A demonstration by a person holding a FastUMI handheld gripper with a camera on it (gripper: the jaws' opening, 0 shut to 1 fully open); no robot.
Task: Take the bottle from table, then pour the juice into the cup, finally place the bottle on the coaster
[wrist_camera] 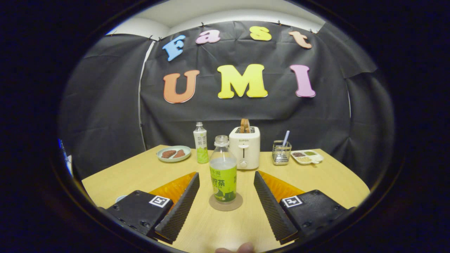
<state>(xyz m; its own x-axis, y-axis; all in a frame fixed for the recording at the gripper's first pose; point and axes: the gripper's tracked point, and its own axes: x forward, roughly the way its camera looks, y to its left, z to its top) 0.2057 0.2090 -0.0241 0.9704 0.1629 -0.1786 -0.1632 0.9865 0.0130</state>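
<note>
A pale wooden tabletop (pixel 140 175) is carrying every item, with the booth's black cloth wall hanging behind it. The tongs (pixel 226 191) are standing wide open low over the tabletop, one finger (pixel 179 207) at the bottle's 9 o'clock and the other at its 3 o'clock, both apart from it and gripping nothing. A white toaster (pixel 244 151) is sitting at 12 o'clock beyond the fingers, with a slice of bread showing from its slot. The bottle (pixel 223 174), clear, uncapped, with a green label and pale liquid in its upper part, is standing upright between the fingers, resting on the round brown coaster (pixel 226 203), whose rim is showing around the bottle's base. A second, capped bottle (pixel 200 147) with a white and green label is standing at 11 o'clock from the first, just beside the toaster. A pale green plate (pixel 173 153) holding two brown pieces is lying at 10 o'clock, near the capped bottle. A white divided dish (pixel 307 156) of grains is lying at 2 o'clock. Touching or just beside it, a wire holder (pixel 281 153) is carrying a pale utensil handle.
</note>
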